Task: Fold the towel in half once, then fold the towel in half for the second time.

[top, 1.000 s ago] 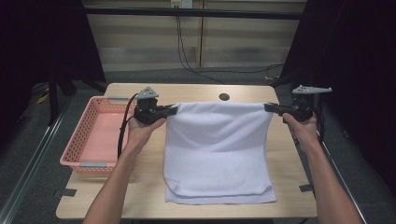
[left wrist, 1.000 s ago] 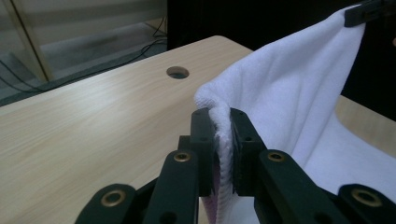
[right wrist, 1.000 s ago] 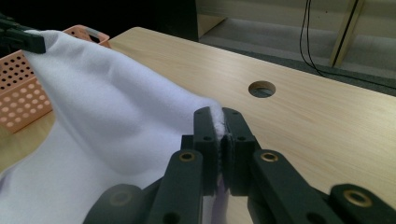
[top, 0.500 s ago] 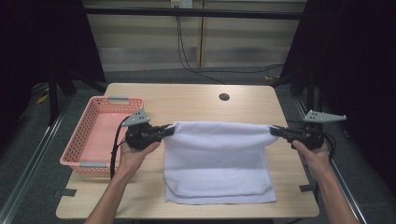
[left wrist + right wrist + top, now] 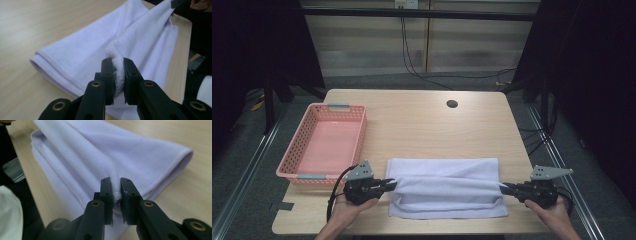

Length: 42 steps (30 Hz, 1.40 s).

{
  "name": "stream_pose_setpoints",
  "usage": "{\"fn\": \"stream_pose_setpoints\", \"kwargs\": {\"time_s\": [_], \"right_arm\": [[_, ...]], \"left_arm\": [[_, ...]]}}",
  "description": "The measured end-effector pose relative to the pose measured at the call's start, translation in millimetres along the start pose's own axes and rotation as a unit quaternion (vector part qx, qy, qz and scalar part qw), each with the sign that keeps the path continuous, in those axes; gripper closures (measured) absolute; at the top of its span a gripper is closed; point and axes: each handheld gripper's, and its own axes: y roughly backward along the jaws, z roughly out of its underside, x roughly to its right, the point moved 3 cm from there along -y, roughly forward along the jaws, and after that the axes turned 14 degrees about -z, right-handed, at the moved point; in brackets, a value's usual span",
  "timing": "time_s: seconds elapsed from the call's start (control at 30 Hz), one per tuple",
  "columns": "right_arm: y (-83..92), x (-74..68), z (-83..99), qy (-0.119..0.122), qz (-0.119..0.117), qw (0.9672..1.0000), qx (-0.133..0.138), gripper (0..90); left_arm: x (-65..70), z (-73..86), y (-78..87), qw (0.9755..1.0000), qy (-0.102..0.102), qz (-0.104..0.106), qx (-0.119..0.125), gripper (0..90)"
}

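A white towel (image 5: 444, 187) lies folded over on itself near the front edge of the wooden table (image 5: 422, 125). My left gripper (image 5: 391, 185) is shut on the towel's left corner, and the bunched cloth (image 5: 117, 72) shows pinched between its black jaws. My right gripper (image 5: 503, 187) is shut on the right corner, with a thin fold of towel (image 5: 115, 187) between its jaws. The held edge runs taut between the two grippers, just above the lower layer. In the left gripper view the other gripper (image 5: 178, 2) holds the far corner at the top right.
A pink plastic basket (image 5: 323, 145) stands on the left side of the table, just behind my left gripper. A small round hole (image 5: 452, 104) sits in the tabletop at the back. The table's front edge lies close below the towel.
Both grippers have pulled the towel's far edge toward the front of the table and lowered it. The towel now lies folded in half instead of spread long.
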Motion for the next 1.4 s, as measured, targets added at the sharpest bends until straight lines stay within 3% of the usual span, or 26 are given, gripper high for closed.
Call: {"fn": "stream_pose_setpoints", "kwargs": {"time_s": [0.13,0.17,0.3,0.37,0.43,0.47,0.53,0.63,0.73,0.8,0.9,0.97,1.07,1.13,1.2,1.4], "right_arm": [[3.6,-5.6,13.1,-0.002,-0.013,0.9994,-0.031,77.5],[4.0,-6.9,15.8,-0.004,-0.019,0.9992,-0.036,75.6],[7.0,-12.4,21.8,-0.008,-0.026,0.9989,-0.038,66.7],[8.9,-13.7,19.7,-0.011,-0.028,0.9992,-0.025,59.6],[9.0,-12.7,15.0,-0.013,-0.015,0.9997,-0.011,55.2],[7.4,-11.3,11.9,-0.012,-0.003,0.9999,-0.007,54.2],[0.8,-7.1,5.6,-0.013,0.018,0.9998,-0.005,53.8],[-15.1,-1.7,-3.4,-0.010,0.033,0.9993,-0.012,54.0],[-32.6,6.5,-9.8,-0.019,0.034,0.9989,-0.025,53.6],[-46.6,9.6,-11.9,-0.028,0.035,0.9980,-0.044,50.5],[-60.8,10.1,-9.8,-0.023,0.044,0.9958,-0.078,44.5],[-63.9,8.7,-5.8,-0.004,0.053,0.9942,-0.094,43.7],[-62.7,5.2,-0.3,0.004,0.071,0.9930,-0.094,44.5],[-61.8,4.8,0.1,0.011,0.088,0.9911,-0.099,50.4],[-61.0,6.0,-0.1,0.013,0.089,0.9909,-0.100,57.1],[-43.4,28.5,2.0,-0.010,0.115,0.9894,-0.088,59.5]], "left_arm": [[8.9,15.5,0.9,0.9991,-0.018,0.014,-0.035,79.6],[9.1,18.3,1.8,0.9989,-0.013,0.017,-0.041,77.5],[6.5,23.3,15.0,0.9991,0.003,0.034,-0.027,70.1],[0.8,22.8,19.7,0.9997,0.017,0.012,-0.013,64.5],[-9.0,16.7,20.7,0.9987,0.047,-0.022,0.000,57.2],[-12.8,12.2,19.9,0.9981,0.054,-0.026,0.014,56.1],[-19.8,3.4,14.8,0.9975,0.057,-0.039,0.016,54.2],[-24.1,-6.5,-3.5,0.9974,0.049,-0.052,-0.007,53.4],[-18.0,-10.1,-24.9,0.9976,0.025,-0.039,-0.052,50.6],[-12.9,-5.8,-36.1,0.9963,0.007,-0.032,-0.079,47.8],[-7.4,4.9,-39.7,0.9935,-0.019,-0.025,-0.109,42.3],[-6.7,10.3,-37.7,0.9943,-0.020,-0.026,-0.101,40.0],[-4.3,13.8,-36.6,0.9943,-0.026,-0.036,-0.097,37.3],[-4.0,13.2,-39.4,0.9942,-0.026,-0.037,-0.098,36.3],[-4.5,10.2,-44.2,0.9941,-0.030,-0.038,-0.097,36.5],[2.2,-5.2,-72.8,0.9951,-0.037,-0.035,-0.084,35.5]]}}
